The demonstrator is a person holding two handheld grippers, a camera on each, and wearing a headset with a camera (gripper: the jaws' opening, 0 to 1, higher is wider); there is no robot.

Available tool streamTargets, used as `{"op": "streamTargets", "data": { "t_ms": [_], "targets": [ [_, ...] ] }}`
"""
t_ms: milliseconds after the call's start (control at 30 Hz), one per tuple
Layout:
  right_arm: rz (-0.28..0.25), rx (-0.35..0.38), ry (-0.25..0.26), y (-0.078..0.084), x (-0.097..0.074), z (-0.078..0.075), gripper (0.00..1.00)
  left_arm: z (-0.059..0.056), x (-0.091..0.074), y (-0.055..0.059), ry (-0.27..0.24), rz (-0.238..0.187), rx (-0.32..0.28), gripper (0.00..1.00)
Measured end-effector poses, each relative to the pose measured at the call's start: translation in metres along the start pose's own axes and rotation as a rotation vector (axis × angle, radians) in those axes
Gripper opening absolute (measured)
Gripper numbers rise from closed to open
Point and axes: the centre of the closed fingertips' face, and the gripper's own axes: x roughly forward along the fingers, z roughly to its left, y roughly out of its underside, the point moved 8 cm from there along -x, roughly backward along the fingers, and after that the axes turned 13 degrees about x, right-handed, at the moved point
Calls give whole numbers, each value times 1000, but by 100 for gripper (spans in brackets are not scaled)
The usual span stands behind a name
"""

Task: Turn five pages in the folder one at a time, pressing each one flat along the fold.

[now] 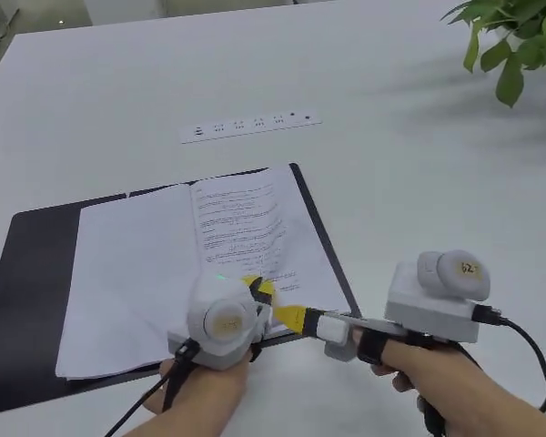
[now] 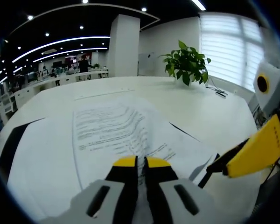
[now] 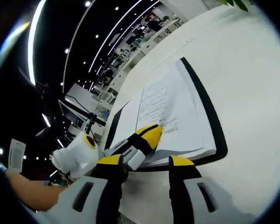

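Observation:
An open folder with a black cover [image 1: 27, 300] lies on the white table. Its left page [image 1: 136, 264] is blank and its right page [image 1: 246, 223] is printed. My left gripper [image 1: 259, 291] rests on the lower part of the printed page [image 2: 112, 126], jaws together [image 2: 141, 163]. Whether a sheet is pinched between them I cannot tell. My right gripper [image 1: 291, 317] reaches in from the right at the folder's near right corner, level with the table. Its jaws stand open [image 3: 147, 163] with nothing between them, facing the page stack's edge [image 3: 186, 151] and the left gripper [image 3: 149, 133].
A white power strip [image 1: 249, 126] lies flat beyond the folder. A potted plant [image 1: 514, 41] stands at the far right corner. Bare white table [image 1: 419, 164] stretches right of the folder and behind it. An open office with desks fills the background.

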Motion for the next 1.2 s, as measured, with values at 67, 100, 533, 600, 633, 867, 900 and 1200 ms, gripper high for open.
{"op": "streamTargets", "data": {
  "t_ms": [67, 100, 533, 600, 633, 867, 900, 1200],
  "targets": [
    [2, 31, 2, 0, 5, -2, 34, 0, 0, 0, 0, -2, -5, 4],
    [3, 37, 2, 0, 7, -2, 34, 0, 0, 0, 0, -2, -6, 4],
    [-104, 269, 45, -4, 18, -17, 20, 1, 1, 1, 11, 2, -15, 4],
    [-111, 293, 53, -4, 18, -20, 17, 1, 1, 1, 12, 1, -18, 4],
    [-119, 309, 54, -4, 19, -23, 15, 1, 1, 1, 12, 2, -18, 4],
    [-150, 366, 67, -4, 19, -26, 8, 1, 1, 0, 16, 10, -17, 4],
    [-150, 368, 68, -4, 19, -26, 6, 1, 1, 0, 16, 10, -16, 4],
    [-185, 376, 79, -2, 18, -25, 0, 3, 0, -4, 36, 34, -138, 7]
  ]
}}
